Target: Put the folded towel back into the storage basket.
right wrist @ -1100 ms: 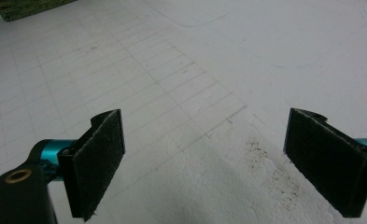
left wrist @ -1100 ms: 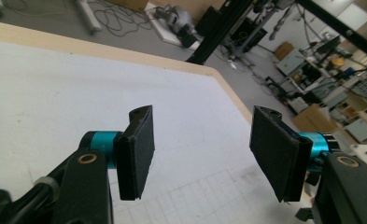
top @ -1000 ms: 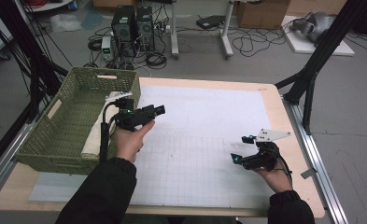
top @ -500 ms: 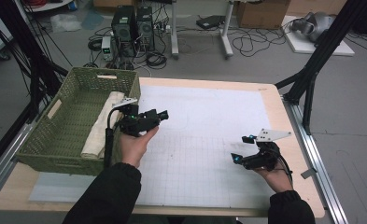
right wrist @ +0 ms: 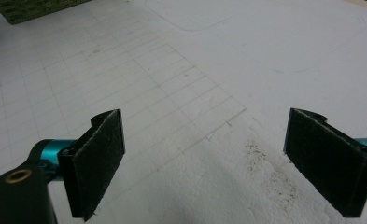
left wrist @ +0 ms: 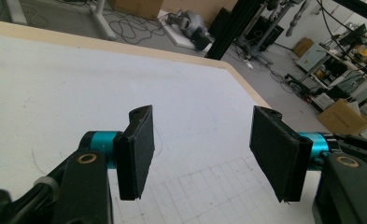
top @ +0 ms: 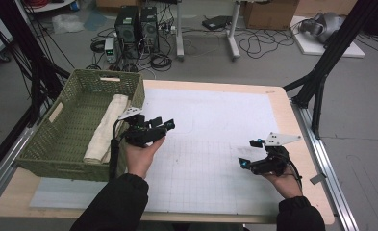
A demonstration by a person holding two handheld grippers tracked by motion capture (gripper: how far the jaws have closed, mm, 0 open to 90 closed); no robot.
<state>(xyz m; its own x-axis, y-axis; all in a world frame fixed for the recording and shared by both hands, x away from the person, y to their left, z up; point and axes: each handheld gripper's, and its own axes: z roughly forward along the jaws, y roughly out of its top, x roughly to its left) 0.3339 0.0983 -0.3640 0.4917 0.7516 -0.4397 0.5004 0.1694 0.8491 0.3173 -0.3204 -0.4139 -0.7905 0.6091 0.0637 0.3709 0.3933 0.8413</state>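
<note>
At the table's left edge stood a green woven basket (top: 52,144), and a rolled cream cloth (top: 105,130) lay inside it along its right wall. Just right of the basket, the left gripper (top: 165,126) hovered over the white gridded mat (top: 215,120), its jaws standing apart with nothing between them. Well apart, near the table's right edge, the right gripper (top: 248,153) sat low over the mat, its jaws likewise spread wide and empty.
</note>
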